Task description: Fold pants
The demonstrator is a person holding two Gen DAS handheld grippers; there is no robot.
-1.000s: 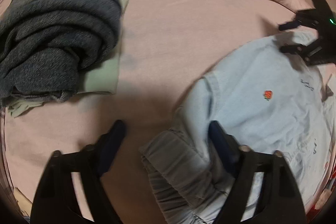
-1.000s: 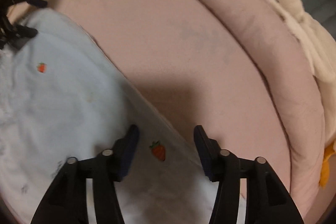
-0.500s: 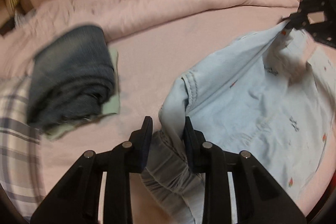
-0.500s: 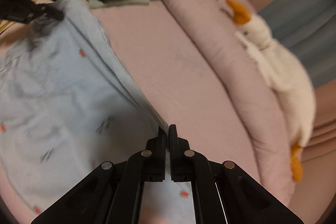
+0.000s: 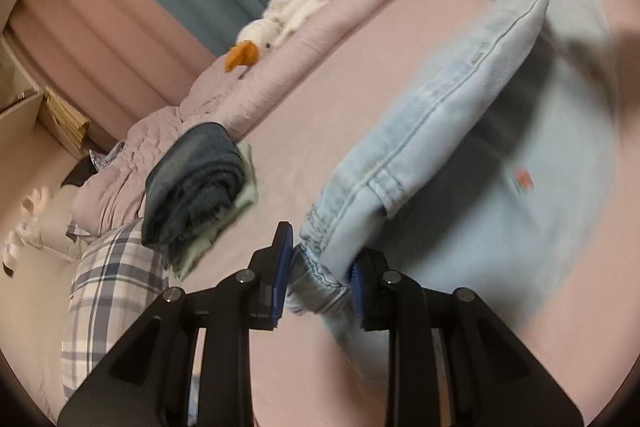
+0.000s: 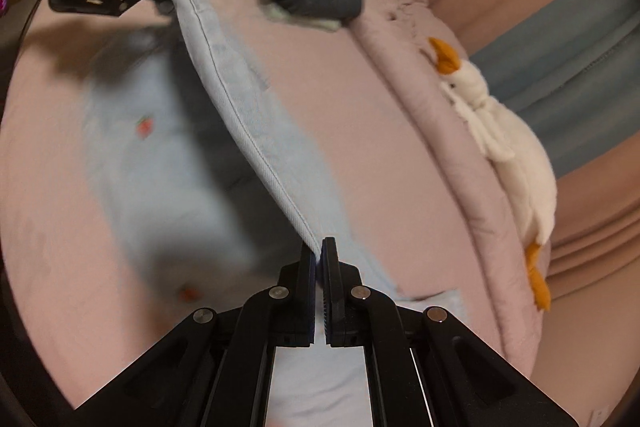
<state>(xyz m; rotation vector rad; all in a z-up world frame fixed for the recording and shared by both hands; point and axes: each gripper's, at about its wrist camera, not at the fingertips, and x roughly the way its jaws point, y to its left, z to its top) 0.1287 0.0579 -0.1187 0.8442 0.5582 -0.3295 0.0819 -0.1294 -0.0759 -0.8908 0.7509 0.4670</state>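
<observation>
Both ends of one side seam of the light-blue pants (image 5: 460,99) are pinched and lifted off the pink bed (image 5: 328,75), left gripper (image 5: 318,267) narrowed on the waistband, right gripper (image 6: 319,259) clamped on the hem; the first fold seems barely begun; the rest lies flat.

Pants (image 5: 460,99): light blue denim w/ small red strawberry prints and an elastic gathered waistband. Partly lifted off the pink bed sheet (image 5: 320,99). One seamed side edge is stretched taut in the air, running from the bunched waistband end to the hem end. The rest of the fabric hangs down from that edge and spreads blurred over the sheet below, mid-bed, clear of the rolled quilt along the bed's far edge. Seam stitching along the raised edge is plainly visible in the right wrist view (image 6: 240,115).
</observation>
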